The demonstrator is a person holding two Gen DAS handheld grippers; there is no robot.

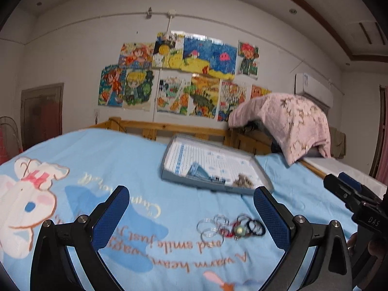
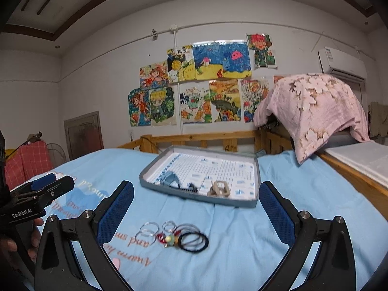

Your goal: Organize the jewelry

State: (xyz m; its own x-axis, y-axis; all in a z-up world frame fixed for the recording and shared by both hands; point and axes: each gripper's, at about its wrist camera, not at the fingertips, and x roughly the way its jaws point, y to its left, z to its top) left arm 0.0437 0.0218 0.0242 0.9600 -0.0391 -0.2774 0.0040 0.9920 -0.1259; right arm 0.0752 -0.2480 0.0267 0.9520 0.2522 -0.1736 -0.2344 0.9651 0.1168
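A small heap of jewelry [image 2: 173, 237] lies on the blue bedsheet: clear rings [image 2: 148, 230], a red cord with a pale bead [image 2: 168, 238] and black hair ties [image 2: 194, 242]. It also shows in the left wrist view [image 1: 230, 226]. Behind it sits a shallow grey tray [image 2: 257, 184] that holds a blue piece, a beige buckle [image 2: 219, 190] and small items. The tray also shows in the left wrist view [image 1: 169, 150]. My left gripper [image 1: 191, 208] is open and empty, just short of the heap. My right gripper [image 2: 196, 206] is open and empty above the heap.
A wooden bed rail [image 2: 206, 138] runs behind the tray. A pink cloth [image 2: 315, 111] drapes over something at the right. A wooden ledge with a white pad [image 2: 359, 162] borders the bed on the right. A fan [image 2: 57, 155] stands at the far left.
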